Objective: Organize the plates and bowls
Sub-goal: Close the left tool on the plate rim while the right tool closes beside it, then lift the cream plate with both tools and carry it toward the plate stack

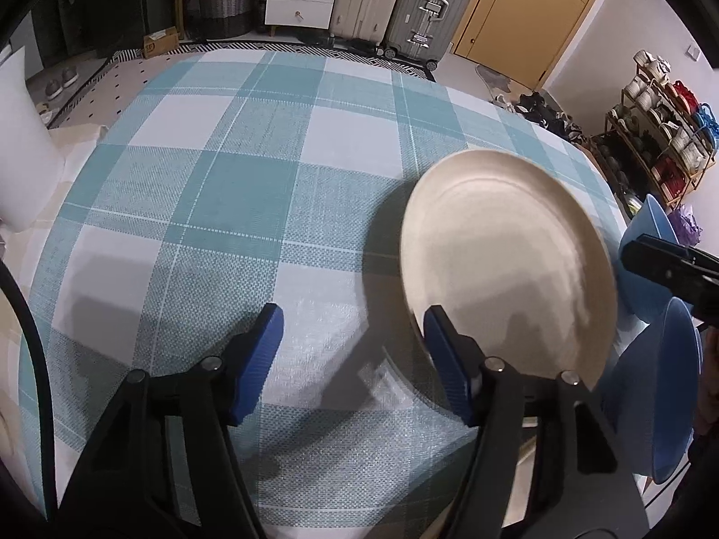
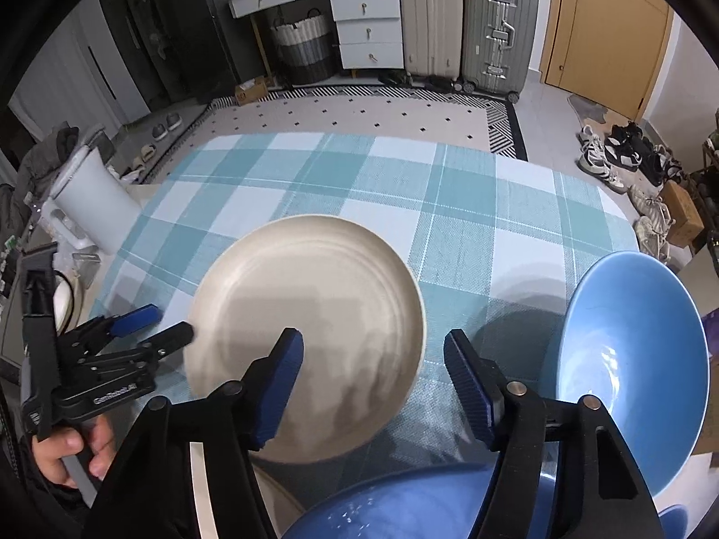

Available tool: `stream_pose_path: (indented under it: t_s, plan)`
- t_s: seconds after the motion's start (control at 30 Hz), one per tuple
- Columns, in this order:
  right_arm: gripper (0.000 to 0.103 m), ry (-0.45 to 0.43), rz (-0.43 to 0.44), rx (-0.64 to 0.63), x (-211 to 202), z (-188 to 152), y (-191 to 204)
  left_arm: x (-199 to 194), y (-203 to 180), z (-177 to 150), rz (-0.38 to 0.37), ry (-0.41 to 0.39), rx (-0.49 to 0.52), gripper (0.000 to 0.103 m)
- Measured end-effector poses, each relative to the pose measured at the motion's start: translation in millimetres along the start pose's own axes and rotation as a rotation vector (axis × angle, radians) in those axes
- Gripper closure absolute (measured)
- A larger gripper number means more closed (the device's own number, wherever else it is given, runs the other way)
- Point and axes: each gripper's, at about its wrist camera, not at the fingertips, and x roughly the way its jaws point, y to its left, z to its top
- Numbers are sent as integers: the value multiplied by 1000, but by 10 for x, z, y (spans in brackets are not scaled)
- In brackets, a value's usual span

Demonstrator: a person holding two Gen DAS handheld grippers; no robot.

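Note:
A cream plate [image 2: 310, 314] lies on the blue-checked tablecloth [image 2: 449, 206]. My right gripper [image 2: 373, 377] is open and straddles the plate's near-right rim, its left pad above the plate and its right pad over the cloth. My left gripper [image 1: 355, 355] is open too. Its right finger [image 1: 445, 359] sits at the left rim of the cream plate [image 1: 508, 260], and its left finger is over bare cloth. In the right wrist view the left gripper [image 2: 157, 325] touches that rim from the left. A blue bowl [image 2: 629, 359] stands to the right, and another blue bowl [image 2: 404, 507] lies under my right gripper.
A white jug [image 2: 90, 206] stands at the table's left edge, with a cream dish [image 2: 67, 305] near it. A person's hand [image 2: 67, 449] holds the left tool. Suitcases [image 2: 463, 22], drawers and shoes stand on the floor beyond the far edge.

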Motion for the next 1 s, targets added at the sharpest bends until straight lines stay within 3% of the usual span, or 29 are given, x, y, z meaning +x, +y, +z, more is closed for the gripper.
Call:
stream_pose_path:
  t_s: [0.4, 0.47, 0.57, 0.73, 0.83, 1.0]
  plan:
    - [58, 26, -45, -1, 162, -5, -16, 67, -1, -36, -16, 10, 12, 49]
    - [68, 24, -46, 0, 168, -12, -18, 65, -10, -40, -17, 10, 16, 51]
    - [75, 21, -43, -4, 178, -18, -25, 64, -30, -46, -51, 14, 20, 64]
    - [77, 9, -44, -2, 187, -36, -38, 46, -142, -65, -72, 3, 64, 86]
    - [79, 6, -38, 0, 179, -45, -41, 32, -201, -74, -74, 2, 83, 94]
    - [79, -3, -39, -5, 172, -51, -27, 14, -238, -88, -69, 1, 90, 95]
